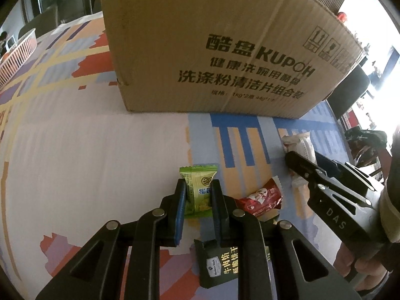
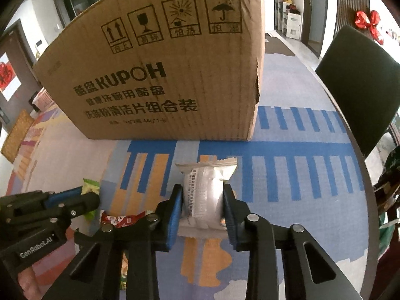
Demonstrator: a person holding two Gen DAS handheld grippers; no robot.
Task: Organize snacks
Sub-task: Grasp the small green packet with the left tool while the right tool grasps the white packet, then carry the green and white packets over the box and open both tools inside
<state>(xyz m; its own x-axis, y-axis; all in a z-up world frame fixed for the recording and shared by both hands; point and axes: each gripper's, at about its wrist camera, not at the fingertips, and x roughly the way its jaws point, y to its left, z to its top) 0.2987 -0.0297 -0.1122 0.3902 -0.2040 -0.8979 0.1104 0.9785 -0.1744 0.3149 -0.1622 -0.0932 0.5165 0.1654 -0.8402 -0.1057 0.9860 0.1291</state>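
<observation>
Left gripper [image 1: 198, 195] clamped green snack [image 1: 198, 190]; right gripper [image 2: 202, 208] clamped white pack [image 2: 203, 195]. Far box [image 2: 160, 75] read "KUPOH".

The surface [image 2: 312, 195] wears a cloth patterned in blue, orange, red and lilac blocks on pale ground. A dark chair [image 2: 360, 80] stands at its far right edge. Beyond, a dark wall panel carries a red bow [image 2: 370, 25], and a white shelf unit [image 2: 291, 20] sits by a doorway. Strong daylight floods in from the right. A white slatted basket [image 1: 17, 55] lies far left.
</observation>
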